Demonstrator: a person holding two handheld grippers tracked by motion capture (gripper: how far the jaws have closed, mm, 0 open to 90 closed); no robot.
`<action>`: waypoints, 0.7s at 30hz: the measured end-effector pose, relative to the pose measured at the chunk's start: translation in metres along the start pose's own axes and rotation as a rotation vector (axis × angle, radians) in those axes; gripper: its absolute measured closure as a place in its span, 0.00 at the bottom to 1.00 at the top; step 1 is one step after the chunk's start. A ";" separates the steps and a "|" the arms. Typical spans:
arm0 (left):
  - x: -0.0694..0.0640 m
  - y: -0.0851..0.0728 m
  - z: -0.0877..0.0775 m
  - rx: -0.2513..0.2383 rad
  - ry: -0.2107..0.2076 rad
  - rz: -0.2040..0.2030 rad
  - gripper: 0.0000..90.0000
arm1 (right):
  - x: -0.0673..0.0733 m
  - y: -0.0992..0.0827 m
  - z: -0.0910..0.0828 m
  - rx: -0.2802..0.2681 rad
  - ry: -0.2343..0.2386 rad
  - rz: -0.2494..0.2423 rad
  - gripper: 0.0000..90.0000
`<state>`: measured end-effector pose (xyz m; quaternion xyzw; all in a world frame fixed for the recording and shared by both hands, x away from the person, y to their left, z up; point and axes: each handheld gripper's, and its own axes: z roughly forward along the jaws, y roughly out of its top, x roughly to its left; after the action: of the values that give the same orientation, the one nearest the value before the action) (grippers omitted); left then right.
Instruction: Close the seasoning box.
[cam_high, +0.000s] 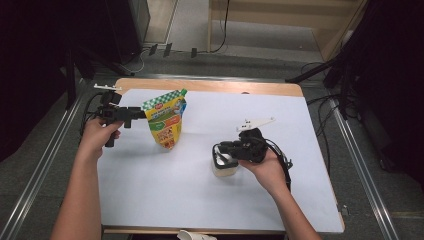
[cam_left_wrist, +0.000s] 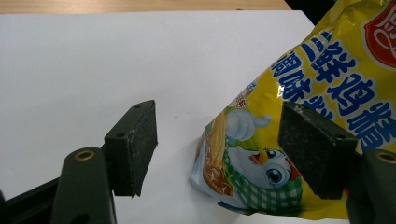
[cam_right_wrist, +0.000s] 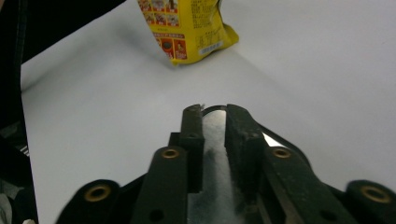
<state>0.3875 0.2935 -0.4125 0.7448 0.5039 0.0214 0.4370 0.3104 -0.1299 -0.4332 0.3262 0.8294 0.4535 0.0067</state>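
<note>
From above I see a white sheet covering a wooden table, with my two hands coming in from the bottom edge. My left gripper is held level at the left of the sheet, pointing toward a yellow seasoning pouch that stands upright just beside it. In the left gripper view its two black pads are spread wide — the pouch, printed with a cartoon chick and blue lettering, sits just past them, near the right-hand pad, and neither pad presses on it. My right gripper is lower and to the right, well apart from the pouch, resting over a small white jar on the sheet. In the right gripper view its jaws stand close together with a narrow gap — a pale, shiny surface shows between them, and I cannot tell whether they pinch it.
</note>
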 end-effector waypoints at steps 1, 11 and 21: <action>0.000 0.000 0.000 0.001 0.001 -0.001 0.32 | -0.001 0.000 -0.002 -0.006 0.001 0.003 0.83; -0.001 0.000 0.001 -0.004 0.009 0.009 0.32 | -0.021 0.001 -0.026 -0.082 -0.043 0.028 0.62; -0.001 -0.001 0.003 0.007 0.008 0.008 0.32 | -0.045 -0.009 -0.043 -0.140 -0.126 0.036 0.56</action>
<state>0.3882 0.2909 -0.4150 0.7483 0.5029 0.0244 0.4320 0.3278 -0.1902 -0.4276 0.3676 0.7876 0.4889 0.0736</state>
